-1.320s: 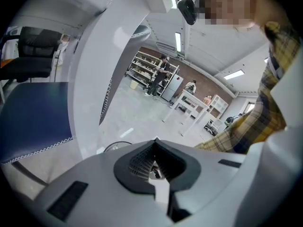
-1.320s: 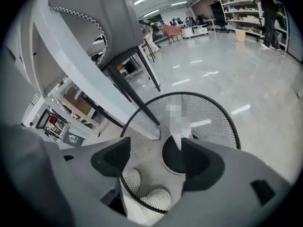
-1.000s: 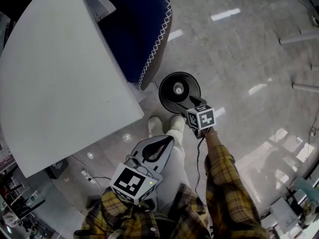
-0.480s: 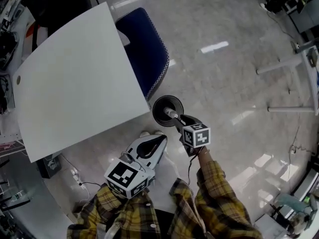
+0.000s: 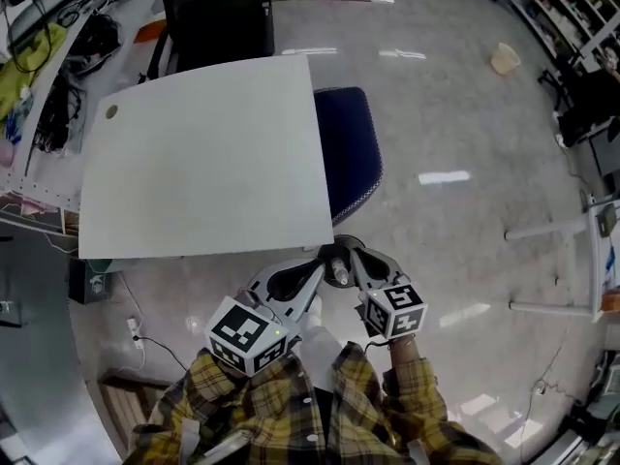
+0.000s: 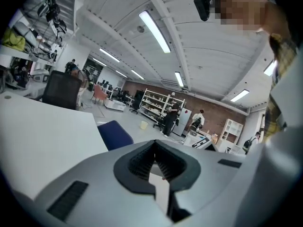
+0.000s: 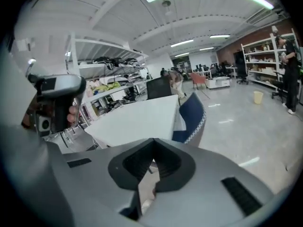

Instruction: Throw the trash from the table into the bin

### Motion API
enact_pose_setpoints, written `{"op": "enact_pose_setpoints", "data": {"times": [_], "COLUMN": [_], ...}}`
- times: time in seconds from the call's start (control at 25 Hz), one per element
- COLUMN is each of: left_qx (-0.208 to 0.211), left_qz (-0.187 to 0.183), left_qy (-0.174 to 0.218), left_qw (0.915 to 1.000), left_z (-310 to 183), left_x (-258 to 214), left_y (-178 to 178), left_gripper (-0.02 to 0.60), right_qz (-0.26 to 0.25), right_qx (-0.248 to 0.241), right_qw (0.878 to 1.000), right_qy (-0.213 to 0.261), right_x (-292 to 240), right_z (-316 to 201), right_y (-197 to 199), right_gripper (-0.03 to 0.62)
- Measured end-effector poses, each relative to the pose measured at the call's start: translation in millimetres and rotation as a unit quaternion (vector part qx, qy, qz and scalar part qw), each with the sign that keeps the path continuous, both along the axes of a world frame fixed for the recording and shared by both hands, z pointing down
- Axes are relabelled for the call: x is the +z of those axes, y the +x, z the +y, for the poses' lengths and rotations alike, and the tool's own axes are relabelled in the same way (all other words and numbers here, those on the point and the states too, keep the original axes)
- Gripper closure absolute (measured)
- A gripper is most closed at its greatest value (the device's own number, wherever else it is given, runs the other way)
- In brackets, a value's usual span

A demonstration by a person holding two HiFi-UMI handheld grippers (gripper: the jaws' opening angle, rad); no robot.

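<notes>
No trash is seen on the table (image 5: 194, 182), whose top lies bare; the bin (image 5: 347, 243) is glimpsed just off the table's near corner, mostly hidden by the grippers. The jaws of the right gripper (image 7: 152, 142) have just been closing and are clenched on nothing; the left gripper (image 6: 153, 144) is clenched, empty too. The table is best scanned once more for leftovers. No writing can be read

1. We see a white table (image 5: 203, 163) at centre left.
2. Right of it is a dark blue chair (image 5: 351, 143) with white zigzag edging.
3. At the bottom, our sleeves (image 5: 291, 410) are yellow-and-black plaid.
4. The left gripper (image 5: 318, 260) and right gripper (image 5: 351, 253) are grey, with black-and-white checked cubes.
5. The floor (image 5: 455, 124) is glossy grey.
</notes>
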State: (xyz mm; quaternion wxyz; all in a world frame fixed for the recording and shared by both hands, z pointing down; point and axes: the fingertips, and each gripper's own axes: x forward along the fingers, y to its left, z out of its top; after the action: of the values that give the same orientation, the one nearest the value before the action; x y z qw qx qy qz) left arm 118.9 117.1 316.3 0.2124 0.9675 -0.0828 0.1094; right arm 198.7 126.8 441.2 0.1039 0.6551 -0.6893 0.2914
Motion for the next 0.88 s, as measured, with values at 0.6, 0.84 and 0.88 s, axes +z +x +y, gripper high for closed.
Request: {"op": "enact_pose_setpoints", "data": {"times": [0.6, 0.84, 0.88], "left_qx": [-0.16, -0.177, -0.177], "left_qz": [0.048, 0.056, 0.056], "left_qy": [0.045, 0.06, 0.06], "left_qw": [0.9849, 0.9807, 0.9808], "left_z": [-101.6, -125.5, -127.8], "left_x": [-59.0, -76.0, -76.0], "left_y": [-101.4, -108.3, -106.8], "left_gripper": [0.574, 0.574, 0.574], "right_qz": [0.039, 0.061, 0.063], "right_qx": [-0.126, -0.141, -0.142], "right_qw": [0.982, 0.977, 0.976], "right_qy": [0.133, 0.151, 0.151], "right_x": [-151.5, -173.9, -174.5], "right_z": [-111.2, -120.9, -121.8], "right_y": [-105.3, -108.9, -108.6], "right_gripper": [0.595, 0.595, 0.595]}}
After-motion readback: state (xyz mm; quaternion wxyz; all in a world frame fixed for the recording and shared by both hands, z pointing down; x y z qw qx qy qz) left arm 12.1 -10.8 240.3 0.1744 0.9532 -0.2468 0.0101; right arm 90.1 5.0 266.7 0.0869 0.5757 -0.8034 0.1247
